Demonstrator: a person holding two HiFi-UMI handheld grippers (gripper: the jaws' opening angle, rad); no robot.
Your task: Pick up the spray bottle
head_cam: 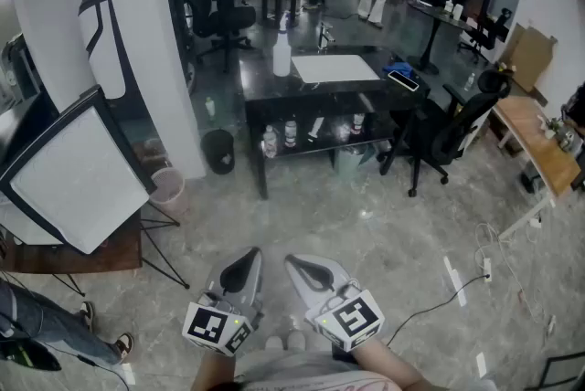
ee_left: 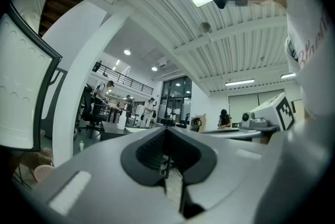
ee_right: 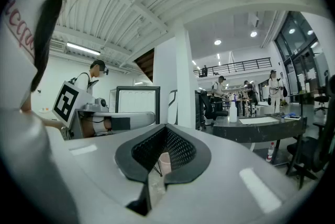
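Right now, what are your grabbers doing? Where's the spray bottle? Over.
Left gripper, right gripper shut, empty. White plastic spray bottle upright on glossy black table, far ahead. Only grey floor between.

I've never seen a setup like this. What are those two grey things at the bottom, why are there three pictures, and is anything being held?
There is no robot here. A person holds a two-jaw tool in each hand. The left gripper and the right gripper show at the bottom of the head view, which comes from a camera on the person's head looking steeply down. The other two pictures come from small cameras that ride on each gripper and look along its own jaws. In both, the jaws are closed together with nothing between them, so nothing is held. Across the floor stands a black table. On its top are a white spray bottle and a white sheet. Both grippers are well short of the table and touch nothing on it.
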